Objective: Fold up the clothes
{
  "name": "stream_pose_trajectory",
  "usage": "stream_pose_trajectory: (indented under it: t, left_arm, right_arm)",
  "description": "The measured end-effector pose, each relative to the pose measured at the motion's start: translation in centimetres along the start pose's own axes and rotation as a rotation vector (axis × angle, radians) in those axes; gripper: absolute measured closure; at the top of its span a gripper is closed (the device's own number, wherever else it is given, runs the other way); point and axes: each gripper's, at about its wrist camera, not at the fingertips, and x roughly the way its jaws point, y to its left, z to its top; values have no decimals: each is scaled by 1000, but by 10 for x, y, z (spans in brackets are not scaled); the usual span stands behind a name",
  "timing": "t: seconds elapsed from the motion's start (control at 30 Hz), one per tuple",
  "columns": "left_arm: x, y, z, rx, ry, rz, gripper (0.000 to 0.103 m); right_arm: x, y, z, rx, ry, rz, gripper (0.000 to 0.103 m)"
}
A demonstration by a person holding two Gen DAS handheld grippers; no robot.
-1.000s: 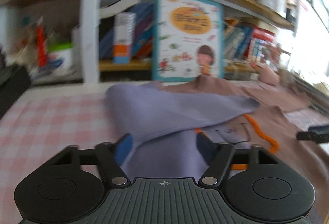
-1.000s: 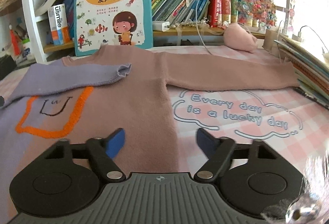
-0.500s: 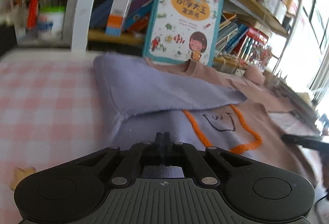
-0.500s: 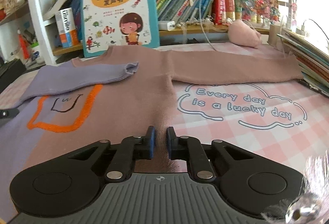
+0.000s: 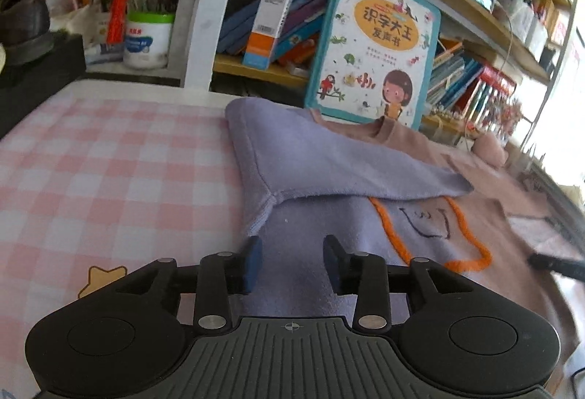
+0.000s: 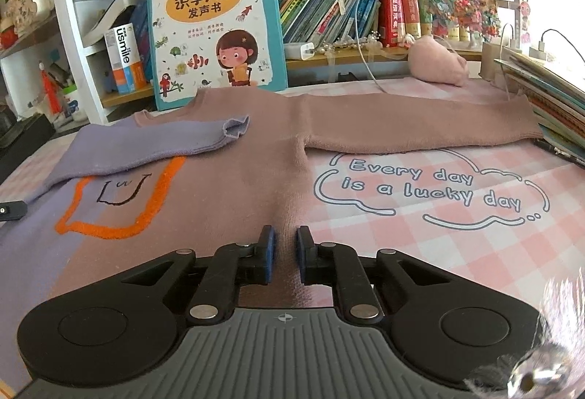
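One sweater point(image 6: 234, 187) lies flat on the checked table point(image 6: 457, 252), its lilac sleeve point(image 6: 153, 146) folded across the chest, its pink sleeve point(image 6: 420, 124) outstretched. Two tongs: the left tongs point(image 5: 292, 262) are opening over lilac cloth, gripping nothing; the right tongs point(image 6: 284, 252) pinch the pink hem. The hem's near edge is hidden. Bookshelves point(image 6: 329, 15) stand behind.

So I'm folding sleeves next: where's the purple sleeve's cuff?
In the right wrist view, the cuff lies left of centre on the sweater's chest, below the picture book.
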Motion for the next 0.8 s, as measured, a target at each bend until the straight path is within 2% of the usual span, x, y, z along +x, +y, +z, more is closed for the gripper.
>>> stream_pose_trajectory:
  t: [0.2, 0.3, 0.43, 0.47, 0.5, 0.53, 0.63, 0.77, 0.8]
  left_arm:
    - [3, 5, 7, -17, -8, 12, 66]
    - [6, 1, 10, 16, -1, 28, 66]
    - [0, -11, 12, 85, -42, 64, 66]
    - [-2, -14, 13, 106, -54, 76, 63]
    - [-2, -14, 15, 120, -58, 89, 53]
    - [-2, -14, 16, 131, -58, 102, 49]
    - [5, -8, 15, 122, -11, 131, 49]
    - [10, 0, 9, 88, 16, 108, 56]
    - [10, 1, 8, 87, 18, 106, 68]
  right_arm:
    - [0, -5, 0, 2, 4, -13, 88]
    - [-1, -7, 0, 1, 10, -10, 87]
    - [0, -6, -1, -6, 13, -12, 86]
    - [0, -6, -1, -5, 13, -12, 86]
    - [0, -6, -1, -5, 13, -12, 86]
    - [0, -6, -1, -5, 13, -12, 86]
    - [0, -6, -1, -3, 13, -8, 85]
    - [0, -7, -1, 1, 13, -2, 84]
    - [0, -7, -1, 2, 13, -1, 84]
